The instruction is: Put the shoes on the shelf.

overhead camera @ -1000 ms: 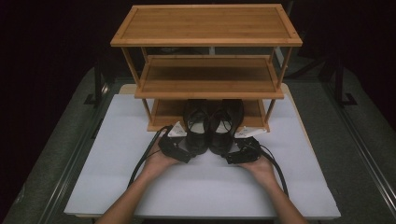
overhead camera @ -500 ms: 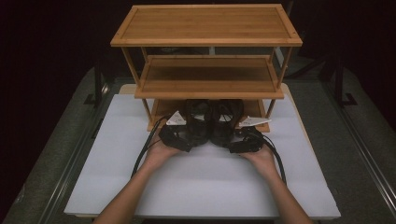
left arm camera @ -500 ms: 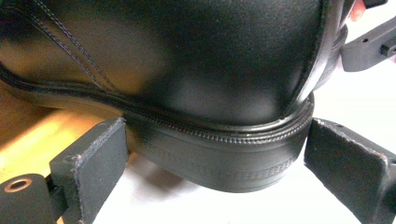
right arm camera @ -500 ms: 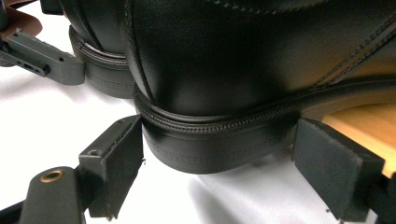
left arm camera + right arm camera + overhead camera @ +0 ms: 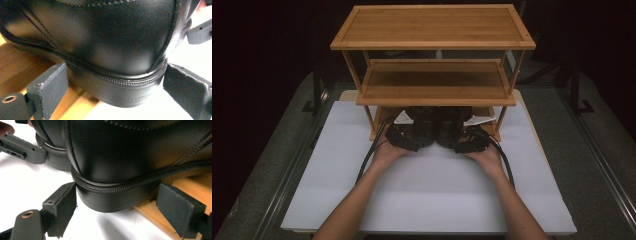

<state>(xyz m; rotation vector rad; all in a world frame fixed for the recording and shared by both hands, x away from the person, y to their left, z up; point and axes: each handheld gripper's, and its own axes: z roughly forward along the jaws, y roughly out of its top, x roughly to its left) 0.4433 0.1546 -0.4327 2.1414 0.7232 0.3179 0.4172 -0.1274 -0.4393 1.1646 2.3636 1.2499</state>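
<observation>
A three-tier wooden shoe rack (image 5: pixel 432 45) stands at the far side of the bench (image 5: pixel 432 200), on its white surface. The top and middle shelves carry nothing. The lowest tier holds a pair of black leather shoes: the left shoe (image 5: pixel 424 127) and the right shoe (image 5: pixel 451 128), side by side and nearly touching.

Concealment: in the high view the middle shelf overhangs the lowest tier, so the toes and most of both uppers are hidden; only the heel ends protrude from the front edge. The shade under the shelf makes the shoe outlines hard to separate from the grippers.

Orientation: each shoe's long axis runs front to back, heel toward the person, toe pointing into the rack. In the left gripper view the heel of the left shoe (image 5: pixel 120 62) overhangs the wooden edge onto the white surface; the right gripper view shows the same for the right shoe (image 5: pixel 130 170).

Left gripper (image 5: pixel 404 134): its fingers (image 5: pixel 50 85) are spread wide on either side of the heel. One finger lies just beside the sole; contact cannot be confirmed, and the far finger stands apart. Nothing is clamped.

Right gripper (image 5: pixel 470 140): its fingers (image 5: pixel 61 207) straddle the right shoe's heel in the same way, one just beside the welt, the other apart from the sole.
</observation>
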